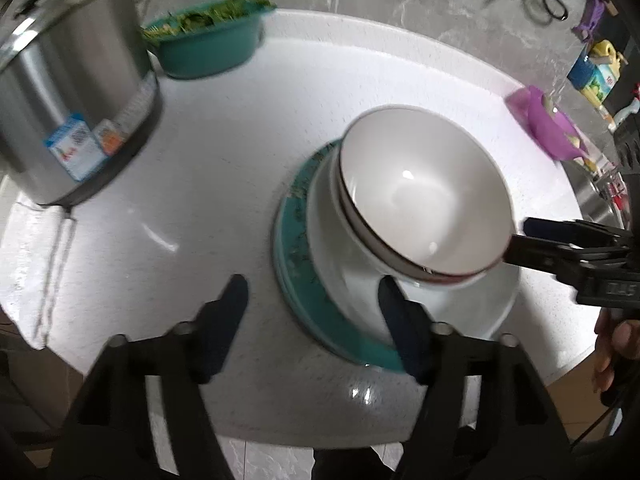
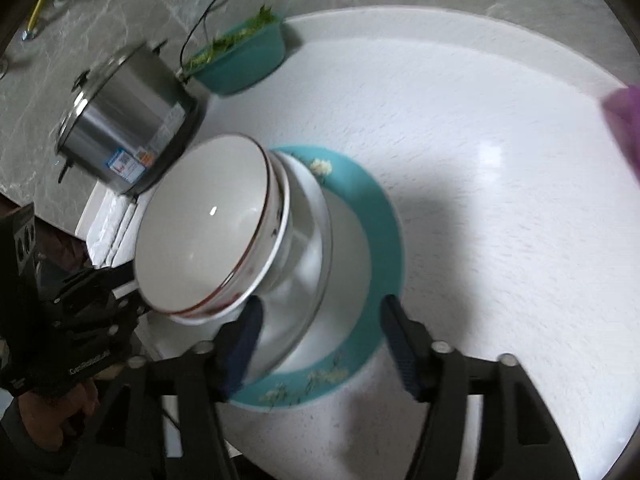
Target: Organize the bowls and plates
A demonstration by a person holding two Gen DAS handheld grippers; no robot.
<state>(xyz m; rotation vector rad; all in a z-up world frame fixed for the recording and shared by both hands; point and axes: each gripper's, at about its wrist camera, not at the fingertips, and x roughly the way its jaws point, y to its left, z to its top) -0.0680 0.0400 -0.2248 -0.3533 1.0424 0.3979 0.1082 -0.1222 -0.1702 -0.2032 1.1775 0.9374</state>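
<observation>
Stacked white bowls with a brown rim [image 1: 420, 192] [image 2: 208, 232] sit tilted on a wide white dish [image 1: 460, 304] [image 2: 308, 264], which rests on a teal plate [image 1: 296, 280] [image 2: 380, 216]. My left gripper [image 1: 314, 308] is open; its right finger lies over the near edge of the plates, its left finger over bare counter. My right gripper [image 2: 320, 320] is open too, astride the dish and teal plate just below the bowls. In the left wrist view the right gripper [image 1: 520, 236] reaches to the bowls' rim from the right. Nothing is held.
A steel pot [image 1: 68, 92] [image 2: 128, 128] stands at the back left of the white counter [image 1: 200, 160]. Beside it is a teal bowl of greens [image 1: 208, 40] [image 2: 244, 56]. A purple bowl [image 1: 552, 128] sits at the right edge. The counter's front edge is near the grippers.
</observation>
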